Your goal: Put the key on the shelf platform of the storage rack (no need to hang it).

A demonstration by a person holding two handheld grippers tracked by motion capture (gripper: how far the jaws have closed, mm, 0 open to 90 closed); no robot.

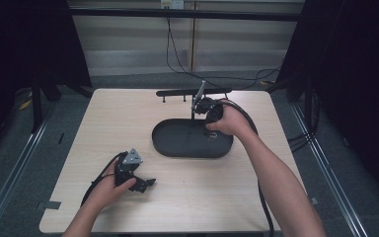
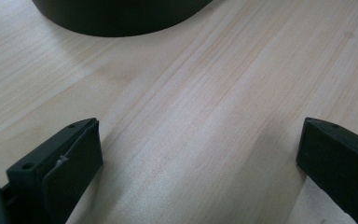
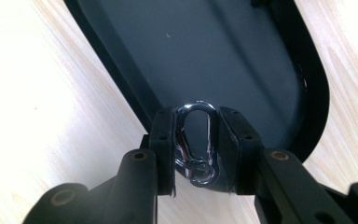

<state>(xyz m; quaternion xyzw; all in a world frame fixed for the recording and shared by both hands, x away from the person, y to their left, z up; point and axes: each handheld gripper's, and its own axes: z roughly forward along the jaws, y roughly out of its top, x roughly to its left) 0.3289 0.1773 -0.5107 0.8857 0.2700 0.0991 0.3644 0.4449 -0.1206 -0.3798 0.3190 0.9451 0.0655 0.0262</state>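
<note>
Right gripper view: carabiner (image 3: 196, 142) pinched between pads of right gripper (image 3: 196, 149), poised over near rim of black oval tray (image 3: 242, 56) mid-counter, likely about to be dropped in, release still pending; left gripper (image 2: 196, 163) spread, idle toward near-left corner.

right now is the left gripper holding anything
No, the left gripper stands wide open over bare table, with nothing between its jaws.
</note>
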